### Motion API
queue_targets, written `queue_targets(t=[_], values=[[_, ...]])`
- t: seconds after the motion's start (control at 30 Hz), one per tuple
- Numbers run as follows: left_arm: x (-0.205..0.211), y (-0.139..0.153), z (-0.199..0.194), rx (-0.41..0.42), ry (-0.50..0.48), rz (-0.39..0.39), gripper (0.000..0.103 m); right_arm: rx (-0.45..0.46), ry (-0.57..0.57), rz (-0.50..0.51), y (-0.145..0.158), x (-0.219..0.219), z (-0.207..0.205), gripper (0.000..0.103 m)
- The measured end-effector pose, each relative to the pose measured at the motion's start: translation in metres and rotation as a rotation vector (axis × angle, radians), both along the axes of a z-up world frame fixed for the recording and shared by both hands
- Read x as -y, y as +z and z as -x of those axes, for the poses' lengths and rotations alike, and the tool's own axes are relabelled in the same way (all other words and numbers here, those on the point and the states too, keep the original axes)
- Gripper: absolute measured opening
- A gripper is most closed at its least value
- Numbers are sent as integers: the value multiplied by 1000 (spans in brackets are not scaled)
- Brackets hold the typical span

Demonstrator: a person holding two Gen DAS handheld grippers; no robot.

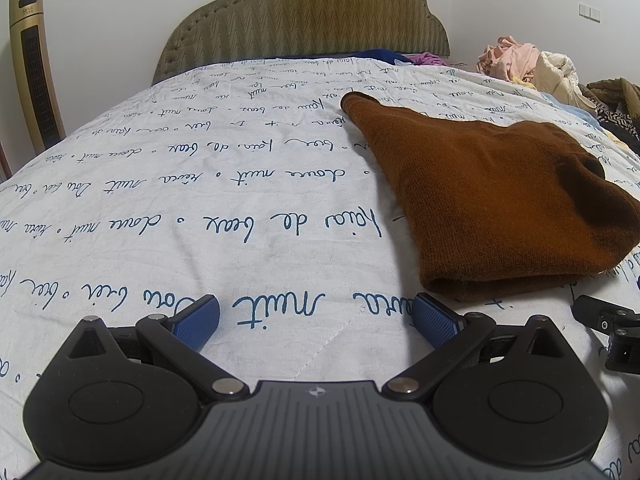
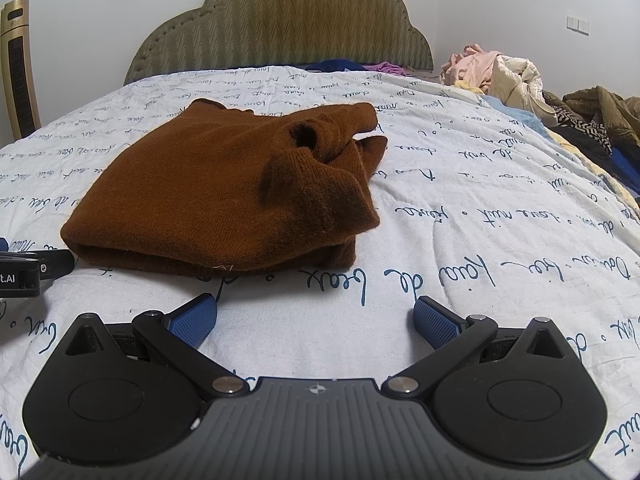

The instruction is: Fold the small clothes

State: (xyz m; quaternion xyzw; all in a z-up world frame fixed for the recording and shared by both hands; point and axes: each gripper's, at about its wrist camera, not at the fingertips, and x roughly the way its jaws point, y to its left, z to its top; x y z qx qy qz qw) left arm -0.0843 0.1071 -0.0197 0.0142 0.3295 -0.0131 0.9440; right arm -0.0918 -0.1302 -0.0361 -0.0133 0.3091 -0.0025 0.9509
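Left wrist view: the left gripper [image 1: 316, 314] hung low over the bedspread [image 1: 200, 200], its blue-padded jaws spread wide and grasping nothing. The brown knitted garment [image 1: 480, 192] lay at about two o'clock from the jaws, flat on the bedspread and doubled over, its folded edge nearest the camera and just beyond the right-hand pad. Part of the right gripper [image 1: 608, 324] showed at three o'clock. A pile of loose clothes [image 1: 528, 68] sat at one o'clock, well apart, near the headboard [image 1: 304, 20]; a tower fan [image 1: 34, 68] stood at ten o'clock. Right wrist view: the right gripper [image 2: 314, 314] likewise had its jaws released and empty above the bedspread [image 2: 480, 220]. The brown knitted garment [image 2: 224, 188] lay at eleven o'clock, near the jaws but not touching them; its right side, toward twelve o'clock, was bunched, with a sleeve or neck opening gaping. The left gripper [image 2: 32, 268] entered at nine o'clock. The pile of loose clothes [image 2: 500, 72] lay at one o'clock. Judged from these views, one fold was made, tidying of the bunched end remained, and the pile appeared unfolded. No container was visible.
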Motion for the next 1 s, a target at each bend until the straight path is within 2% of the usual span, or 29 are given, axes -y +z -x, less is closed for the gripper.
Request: queue_targets(t=[1.0], values=[[0, 0, 0, -1, -1, -1, 103, 11, 0, -11, -2, 2, 4, 103]])
